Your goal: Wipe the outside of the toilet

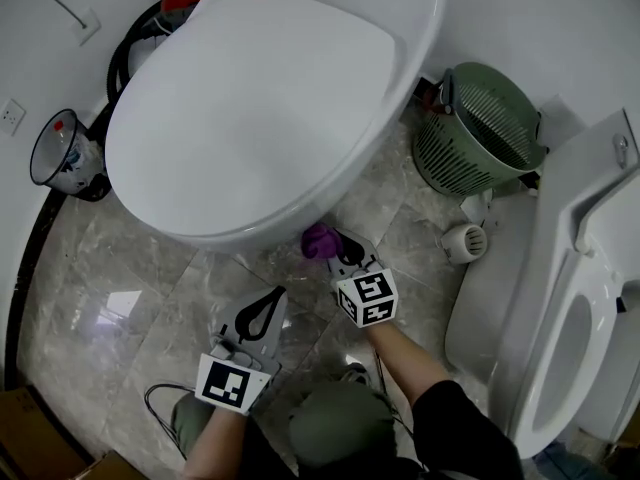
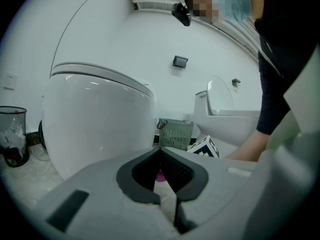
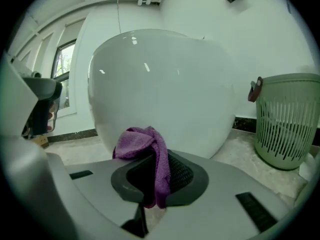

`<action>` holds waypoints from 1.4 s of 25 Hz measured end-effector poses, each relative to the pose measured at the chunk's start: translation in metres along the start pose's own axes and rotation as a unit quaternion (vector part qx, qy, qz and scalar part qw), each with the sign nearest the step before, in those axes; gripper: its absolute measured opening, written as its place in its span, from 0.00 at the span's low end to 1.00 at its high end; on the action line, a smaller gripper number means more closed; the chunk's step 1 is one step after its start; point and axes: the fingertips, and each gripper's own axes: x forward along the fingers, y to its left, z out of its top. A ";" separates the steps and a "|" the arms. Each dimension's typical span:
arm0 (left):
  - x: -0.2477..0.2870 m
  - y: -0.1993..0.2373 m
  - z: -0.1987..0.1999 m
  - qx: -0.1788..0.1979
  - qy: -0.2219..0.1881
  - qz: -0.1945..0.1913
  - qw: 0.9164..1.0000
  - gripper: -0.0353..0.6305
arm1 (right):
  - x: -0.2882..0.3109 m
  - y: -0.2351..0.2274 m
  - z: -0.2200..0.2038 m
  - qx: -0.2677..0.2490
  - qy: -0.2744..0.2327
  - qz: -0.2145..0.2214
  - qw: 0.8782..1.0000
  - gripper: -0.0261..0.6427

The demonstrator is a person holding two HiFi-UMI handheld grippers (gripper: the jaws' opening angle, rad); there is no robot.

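Two grippers are held low in front of the white toilet (image 1: 270,108), close above the grey tiled floor (image 1: 120,268). The right gripper (image 3: 159,158) pinches a purple cloth (image 3: 142,140) between its jaws. Most of the cloth is bunched above the jaw tips, and one fold hangs down between the pads. In the head view this cloth is at the lower front curve of the bowl, just under the edge of the closed lid. The right gripper view shows the cloth directly before the bowl's white side, but I cannot tell if it really presses on it.

The left gripper (image 2: 161,151) has its jaws pressed together at the tips, and nothing is between them. It is beside the right gripper, a little farther back from the bowl, and it touches nothing. It points toward the toilet.

A green slatted basket (image 1: 480,133) stands on the floor to the right of the toilet, near its side. Farther right there is a second white toilet (image 1: 560,318) with its lid raised. On the left side, near the wall, stands a small dark bin (image 1: 60,153) with a clear liner.
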 end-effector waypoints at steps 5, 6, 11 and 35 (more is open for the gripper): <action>0.003 0.000 -0.003 -0.001 0.010 0.004 1.000 0.06 | 0.002 -0.057 0.015 0.008 -0.010 -0.050 0.999 0.10; 0.003 0.000 -0.003 -0.002 0.011 0.005 1.000 0.06 | 0.003 -0.069 0.018 0.011 -0.011 -0.059 0.998 0.10; 0.004 -0.004 -0.004 0.003 0.016 0.005 1.000 0.06 | 0.010 -0.123 0.031 0.038 -0.017 -0.096 0.994 0.10; -0.010 -0.004 0.020 0.014 -0.012 -0.010 1.000 0.06 | 0.021 -0.229 0.062 -0.007 0.067 -0.270 0.960 0.10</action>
